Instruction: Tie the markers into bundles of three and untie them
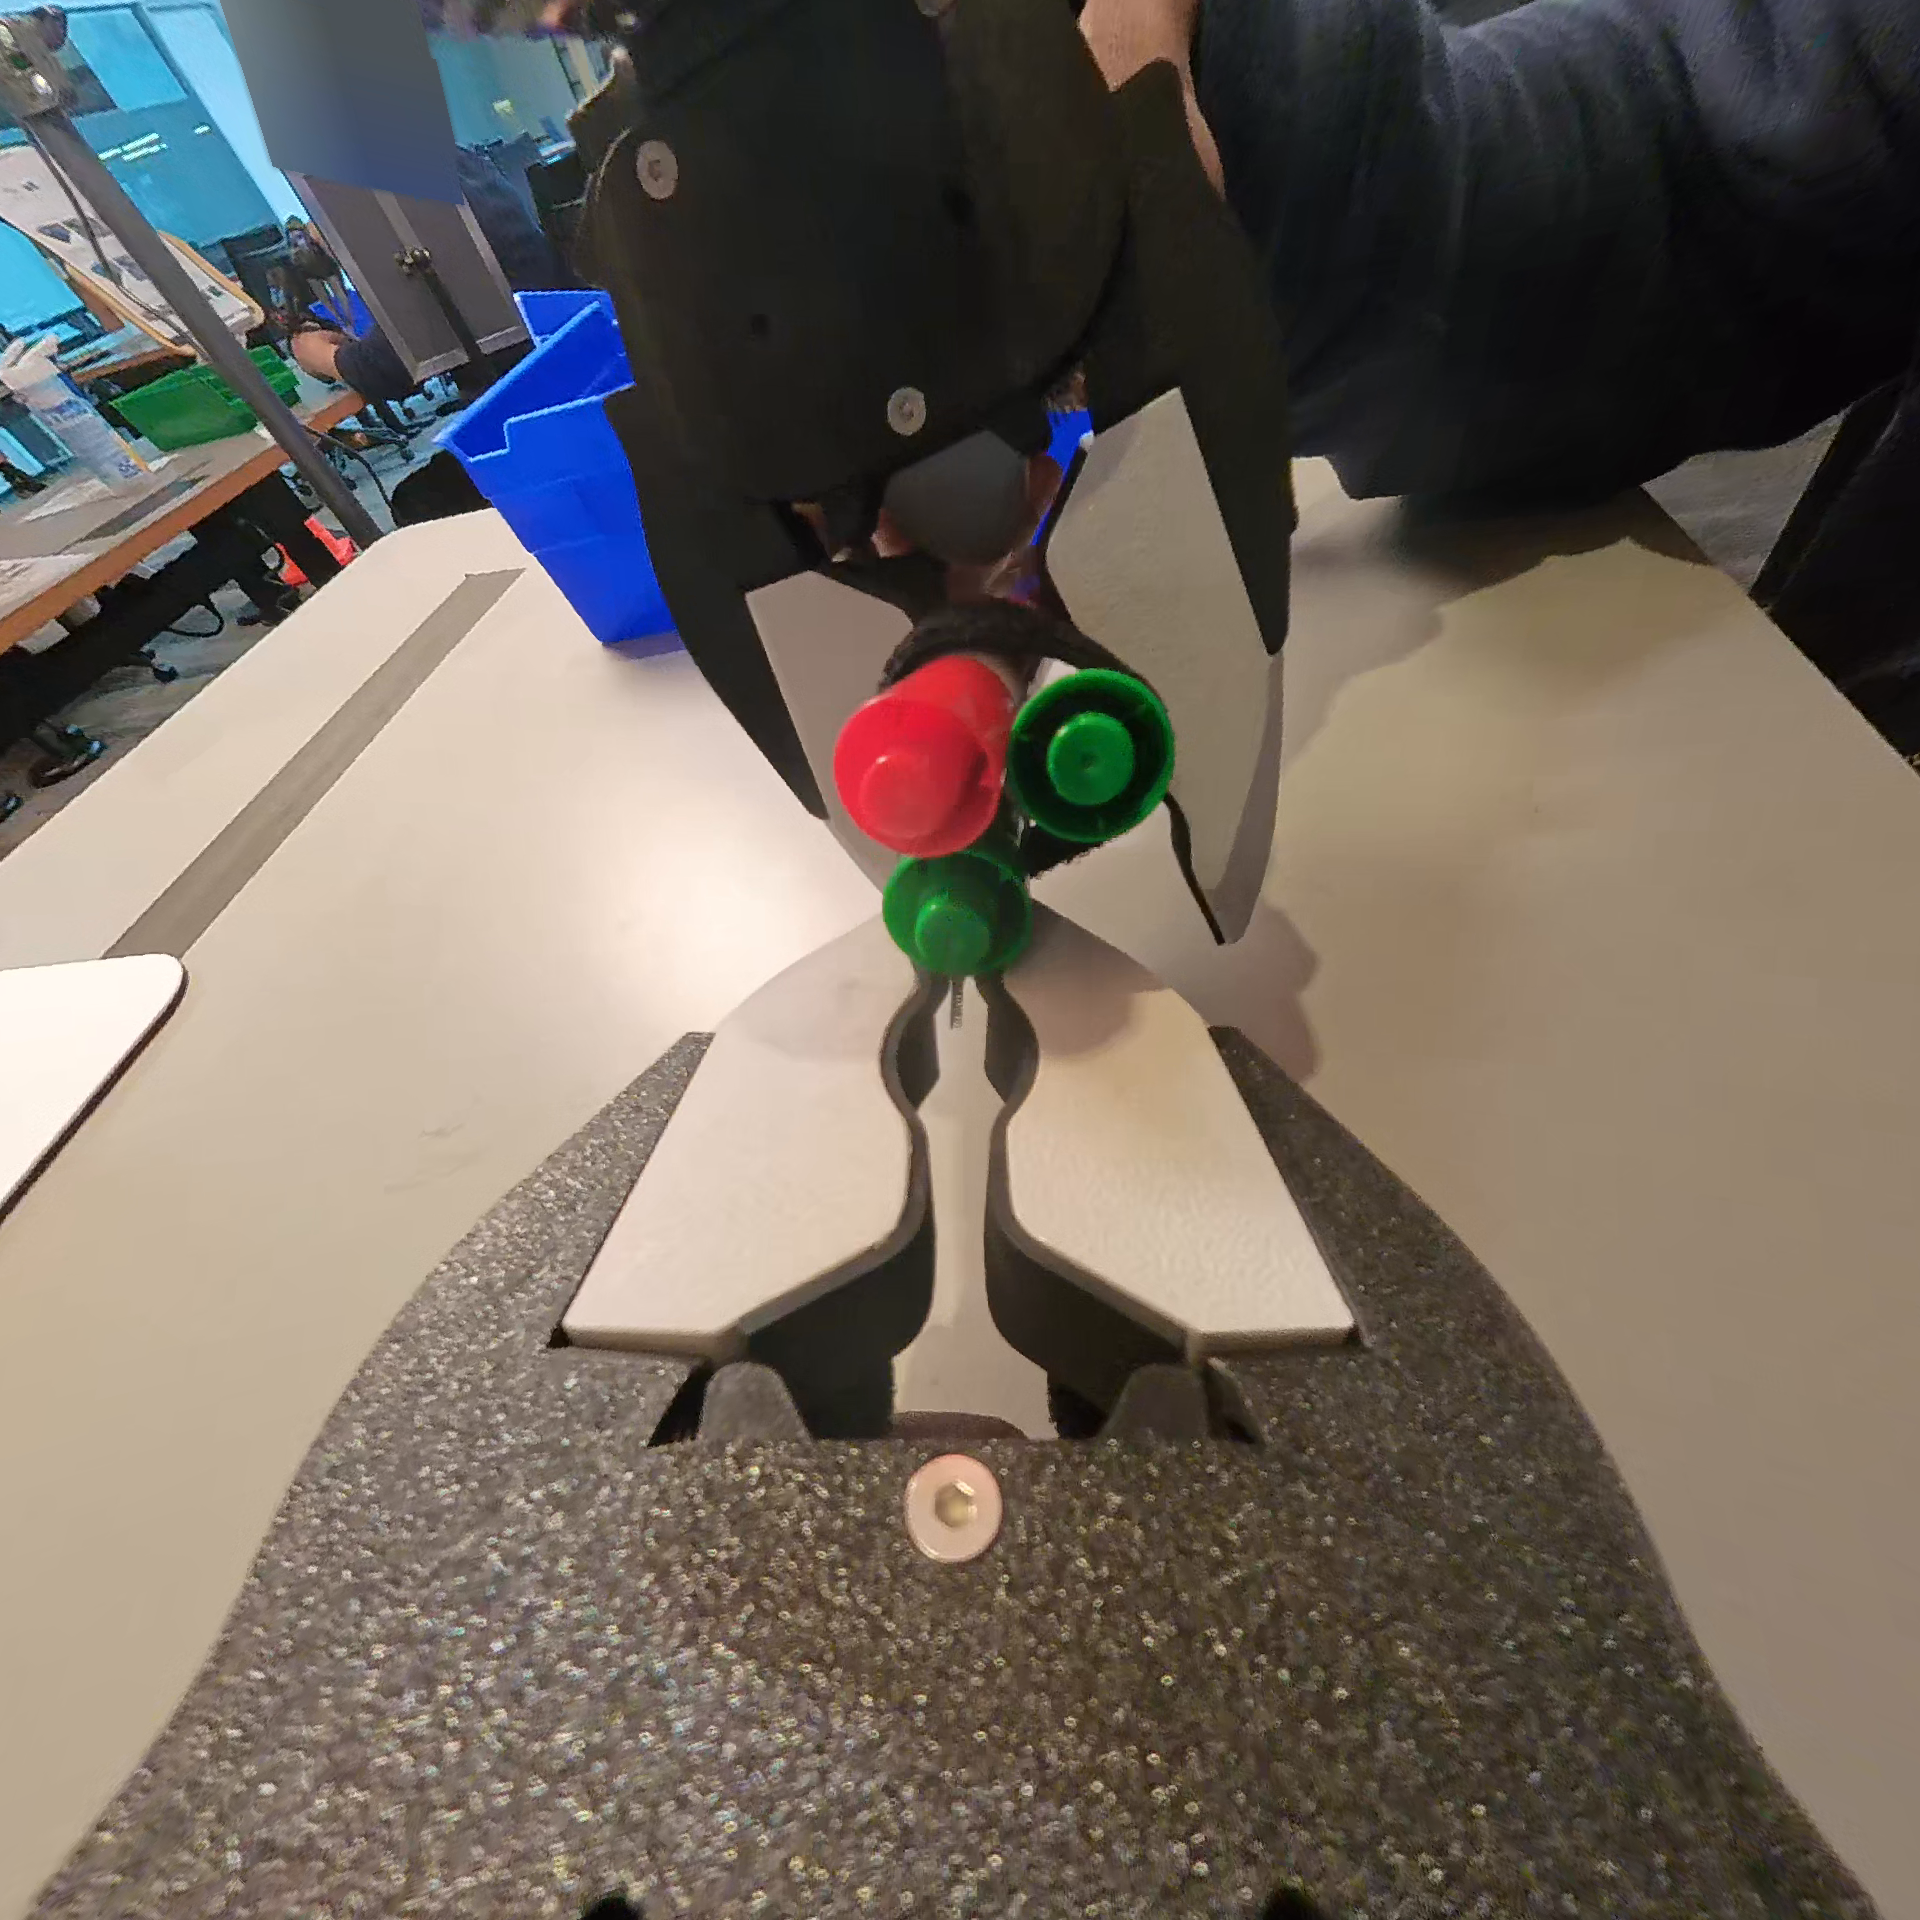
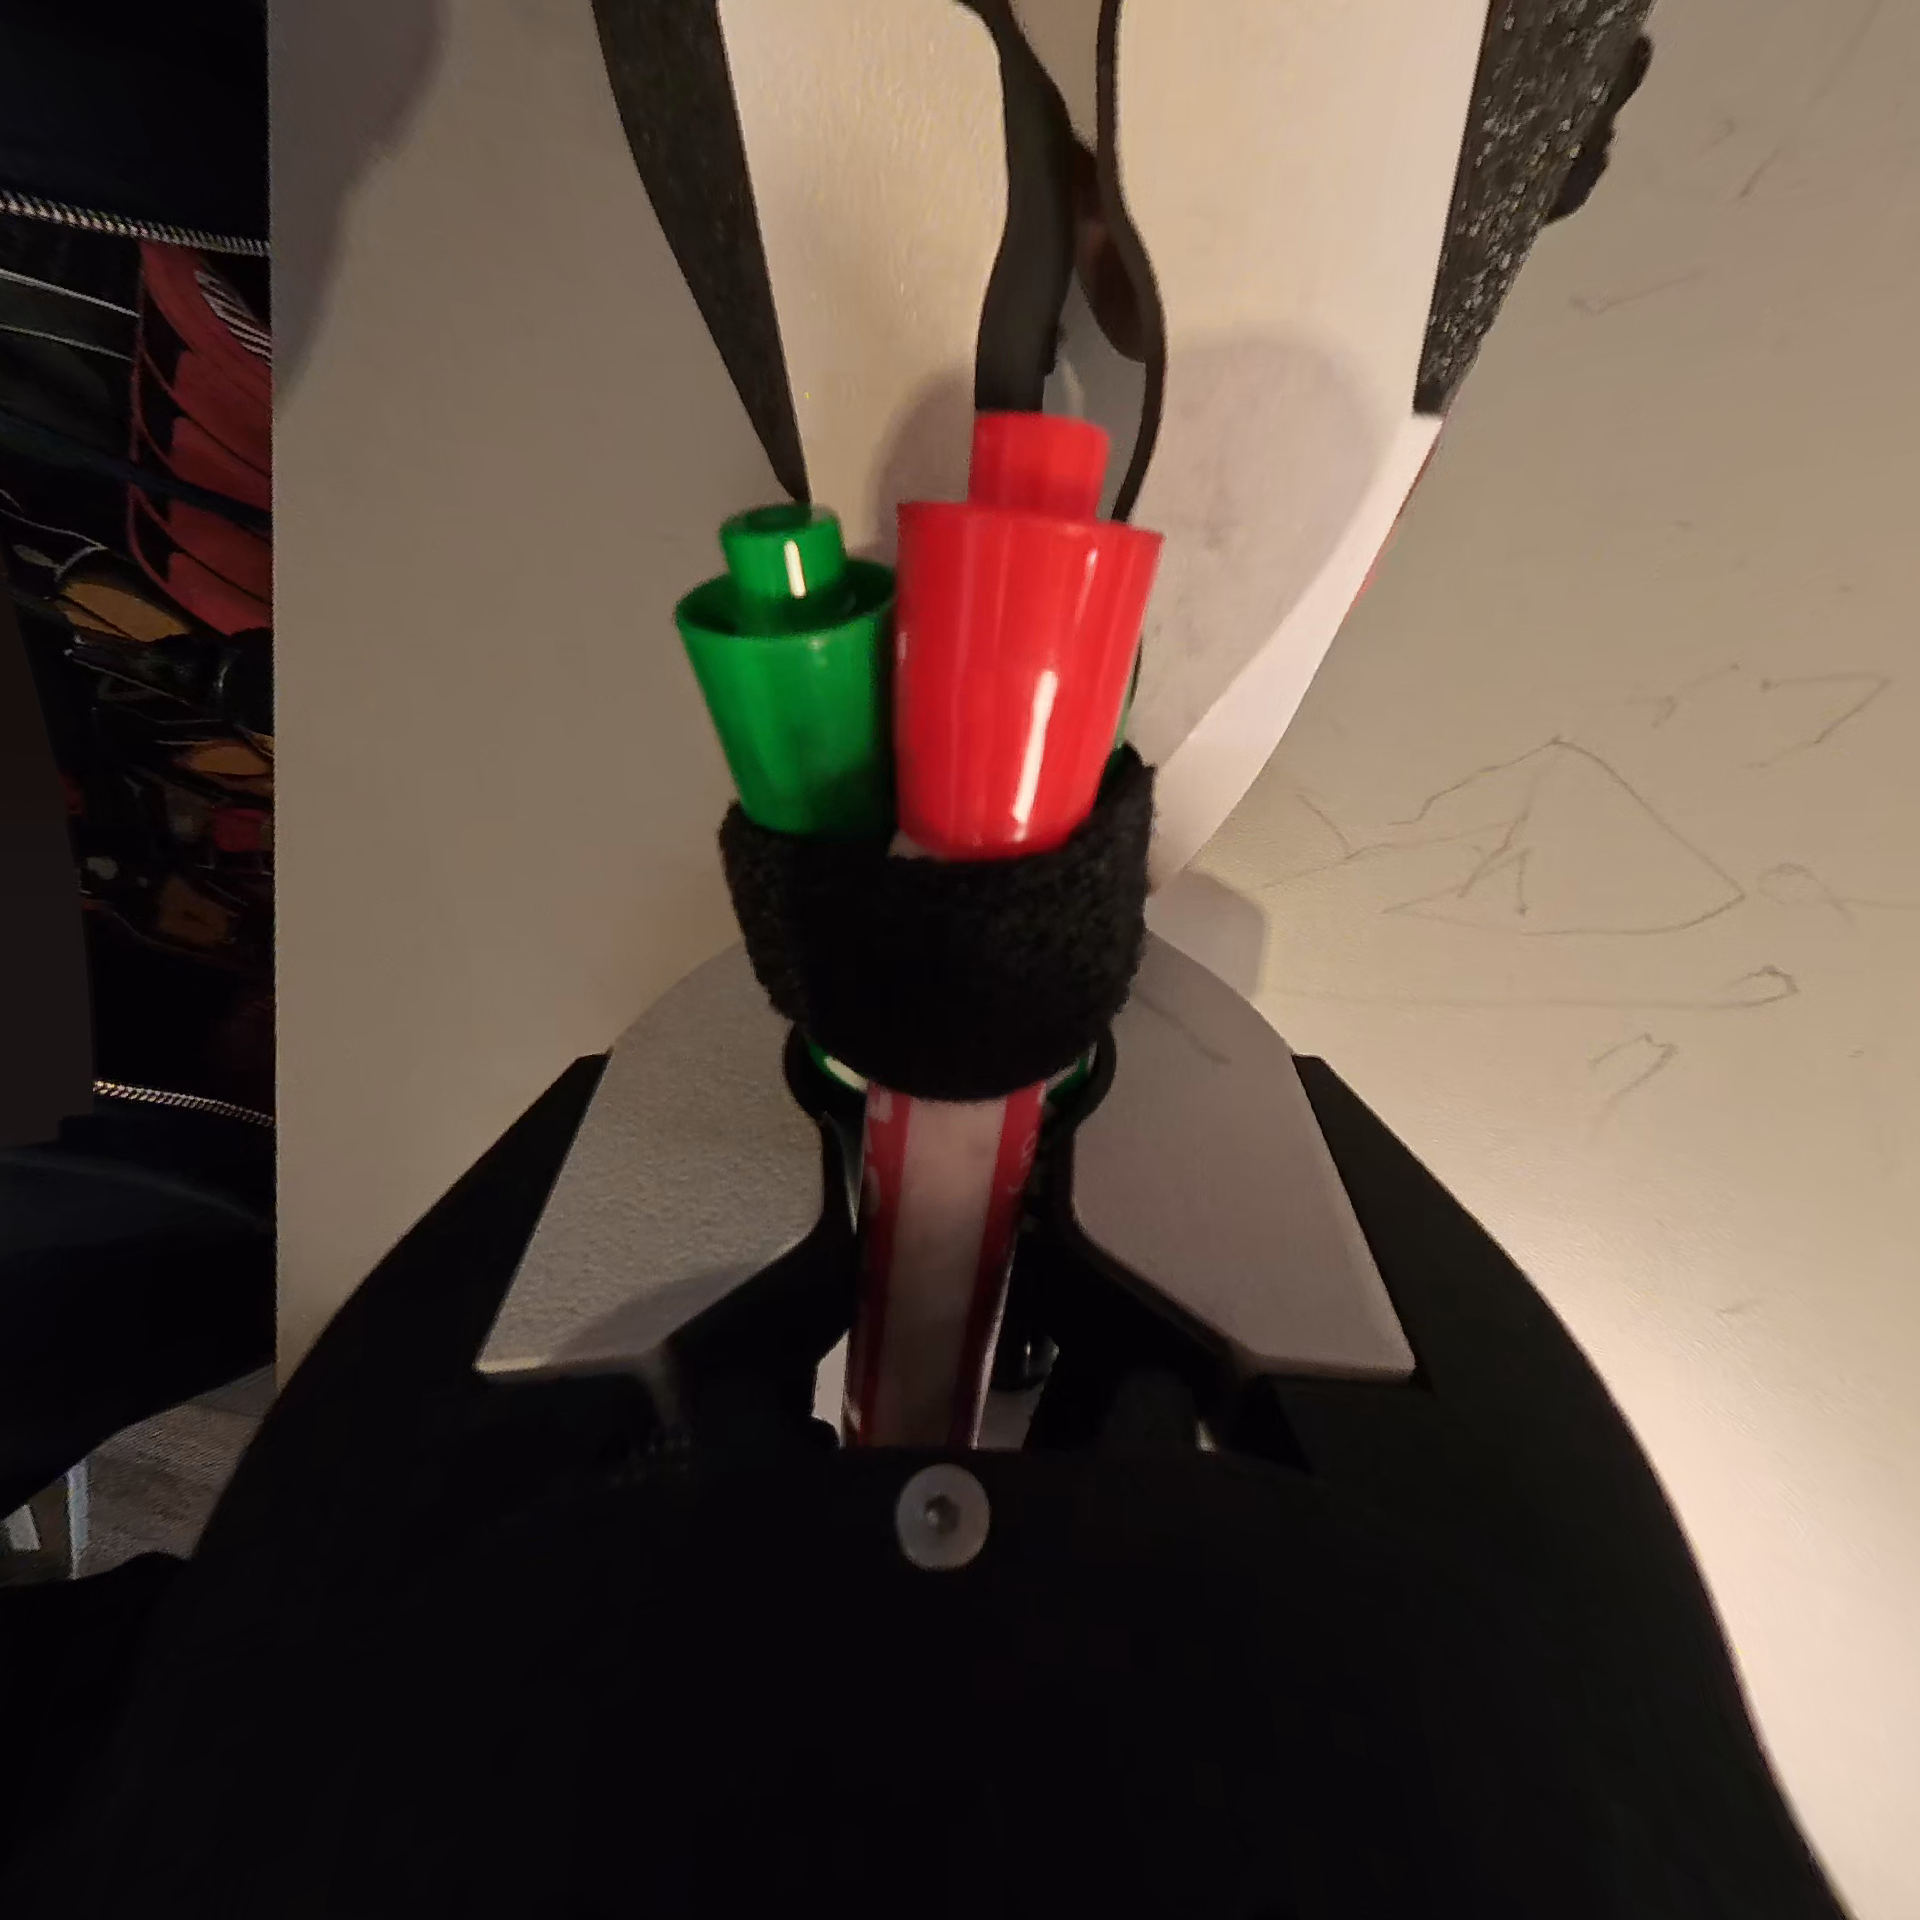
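A bundle of three markers, one red-capped (image 1: pixel 920 758) and two green-capped (image 1: pixel 1089 753), is wrapped in a black fabric strap (image 2: pixel 935 935). My right gripper (image 2: pixel 951 1060) is shut on the marker barrels just behind the strap and holds the bundle above the table. In the left wrist view the right gripper (image 1: pixel 1029 862) faces me with the caps pointing at the camera. The strap's loose tail (image 2: pixel 727 208) hangs free to one side. My left gripper (image 1: pixel 958 1003) is shut just below the lower green cap (image 1: pixel 956 914), and its tips are partly hidden by that cap. It shows in the right wrist view (image 2: pixel 1060 343) just beyond the red cap.
The cream table (image 1: pixel 416 935) has pencil scribbles (image 2: pixel 1558 852). A blue bin (image 1: pixel 561 488) stands at the far edge. A white board corner (image 1: pixel 73 1039) lies at the left. A dark sleeve (image 1: pixel 1558 260) fills the upper right. Other desks with green bins (image 1: pixel 197 400) are behind. Across from one pair of fingers to the other is roughly 4 centimeters.
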Tool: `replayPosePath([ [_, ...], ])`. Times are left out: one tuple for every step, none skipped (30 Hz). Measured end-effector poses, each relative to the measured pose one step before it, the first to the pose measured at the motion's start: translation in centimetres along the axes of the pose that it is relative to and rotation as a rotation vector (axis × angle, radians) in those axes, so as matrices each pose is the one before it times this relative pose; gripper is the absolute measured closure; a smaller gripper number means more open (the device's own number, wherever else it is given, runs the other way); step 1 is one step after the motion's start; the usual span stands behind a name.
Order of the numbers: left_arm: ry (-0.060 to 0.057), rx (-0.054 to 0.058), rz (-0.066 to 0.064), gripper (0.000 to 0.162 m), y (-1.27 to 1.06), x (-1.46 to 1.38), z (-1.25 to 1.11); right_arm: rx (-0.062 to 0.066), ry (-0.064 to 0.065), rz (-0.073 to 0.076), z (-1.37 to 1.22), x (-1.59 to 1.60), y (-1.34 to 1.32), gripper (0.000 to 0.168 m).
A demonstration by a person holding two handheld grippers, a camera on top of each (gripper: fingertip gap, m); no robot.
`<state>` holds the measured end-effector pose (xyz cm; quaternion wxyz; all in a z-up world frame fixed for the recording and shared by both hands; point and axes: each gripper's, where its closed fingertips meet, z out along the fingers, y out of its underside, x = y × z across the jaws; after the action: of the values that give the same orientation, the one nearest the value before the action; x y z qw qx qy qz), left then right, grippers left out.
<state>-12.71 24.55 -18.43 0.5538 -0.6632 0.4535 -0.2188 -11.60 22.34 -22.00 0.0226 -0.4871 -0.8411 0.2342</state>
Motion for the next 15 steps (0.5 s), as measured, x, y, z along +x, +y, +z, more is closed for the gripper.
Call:
replayPosePath([
  [0.0032,0.0020,-0.0099,0.158,-0.047,-0.037,-0.016,0.0021,-0.0005,0.0040,-0.026,0.025,-0.039,0.127],
  [0.0022,0.0077,-0.0070,0.159,-0.108,-0.020,-0.026,0.0034,-0.0021,0.0031,-0.039,-0.018,-0.069,0.127],
  [-0.0026,0.0014,-0.0036,0.159,-0.019,-0.062,-0.020,0.0020,0.0001,0.0050,-0.029,0.019,-0.055,0.127],
  [-0.0014,-0.0005,-0.0037,0.159,-0.002,-0.045,-0.012,0.0000,0.0000,0.0050,-0.017,0.024,-0.017,0.127],
  [0.0102,0.0034,-0.0064,0.159,-0.049,0.078,-0.041,0.0022,-0.0048,0.0017,-0.001,-0.092,-0.057,0.127],
  [0.0121,0.0103,-0.0062,0.159,-0.142,0.116,-0.065,0.0048,-0.0048,0.0013,-0.004,-0.118,-0.104,0.127],
  [0.0068,0.0046,-0.0091,0.159,-0.066,0.021,-0.051,0.0036,0.0013,0.0047,-0.033,-0.027,-0.085,0.127],
  [0.0054,0.0033,-0.0057,0.159,-0.034,0.013,-0.025,0.0029,0.0044,0.0063,-0.049,0.028,-0.089,0.127],
  [0.0072,0.0068,-0.0078,0.159,-0.090,0.025,-0.026,0.0054,0.0046,0.0051,-0.052,0.030,-0.122,0.127],
  [0.0046,0.0068,-0.0134,0.159,-0.097,-0.056,-0.038,0.0064,0.0019,0.0085,-0.060,0.004,-0.120,0.127],
  [0.0106,0.0041,-0.0116,0.159,-0.052,0.030,-0.042,0.0046,-0.0068,0.0106,-0.019,-0.081,-0.090,0.127],
  [0.0137,0.0055,-0.0099,0.159,-0.070,0.101,-0.022,0.0048,-0.0130,0.0086,0.009,-0.167,-0.072,0.127],
  [0.0054,0.0046,-0.0162,0.159,-0.067,-0.025,-0.020,0.0050,-0.0054,0.0089,0.019,-0.036,-0.063,0.127],
  [0.0128,0.0003,-0.0162,0.159,-0.009,0.080,0.003,0.0044,-0.0111,0.0117,0.012,-0.098,-0.050,0.127],
  [0.0095,0.0052,-0.0098,0.159,-0.072,0.056,-0.033,0.0083,-0.0149,0.0132,-0.001,-0.159,-0.118,0.127],
])
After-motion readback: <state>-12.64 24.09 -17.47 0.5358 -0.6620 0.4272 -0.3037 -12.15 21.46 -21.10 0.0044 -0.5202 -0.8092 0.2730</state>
